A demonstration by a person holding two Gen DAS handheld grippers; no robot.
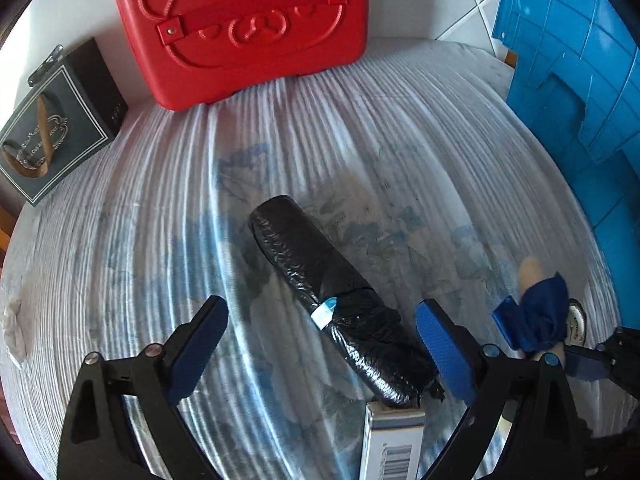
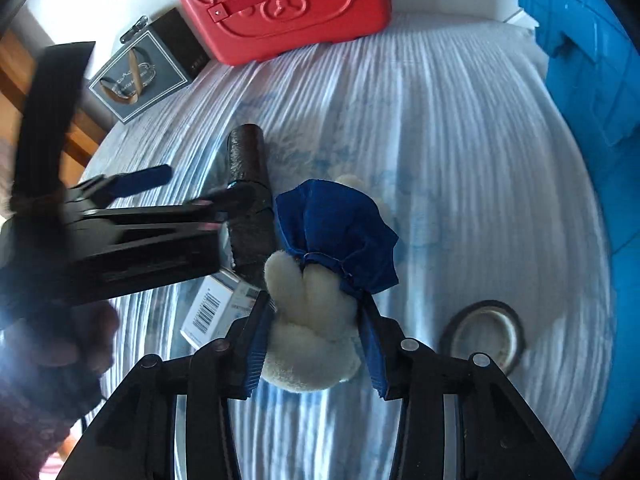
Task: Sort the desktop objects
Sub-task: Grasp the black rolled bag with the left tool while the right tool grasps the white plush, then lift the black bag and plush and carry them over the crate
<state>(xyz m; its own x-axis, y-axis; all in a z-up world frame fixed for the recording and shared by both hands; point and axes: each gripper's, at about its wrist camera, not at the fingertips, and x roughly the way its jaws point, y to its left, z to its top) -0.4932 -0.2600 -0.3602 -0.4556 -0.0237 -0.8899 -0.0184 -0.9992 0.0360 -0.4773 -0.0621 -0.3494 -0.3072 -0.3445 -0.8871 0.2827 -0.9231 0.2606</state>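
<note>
The plush toy [image 2: 308,328] sits between the jaws of our right gripper [image 2: 316,344], whose blue pads press its cream body from both sides; we hold it low over the striped tabletop [image 2: 460,152]. Its blue cloth cap [image 2: 340,236] lies just beyond the jaw tips, so the toy's long axis runs away from us along the line of the jaws, cap end forward.

Our left gripper [image 1: 320,344] stands with its jaws wide and touching nothing, the black roll [image 1: 332,304] lying between them. The roll's long axis crosses the gap on a slant: its near end rests by the right jaw, on top of a barcoded carton [image 1: 394,440], and its far end points away and leftward, past the jaw tips. A pale blue band wraps its middle.

We judge the step in hand to be the pickup: one item is gripped and the other is framed. The next move calls for turning the left jaws square to the roll's slant, lowering them around its middle and closing.

A tape ring [image 2: 486,334] lies flat just right of the right jaws. Well beyond both grippers, a red case [image 1: 244,28] stands ahead, a dark gift box [image 1: 52,124] to its left, and a blue crate [image 1: 580,100] off to the right, the likely bin.
</note>
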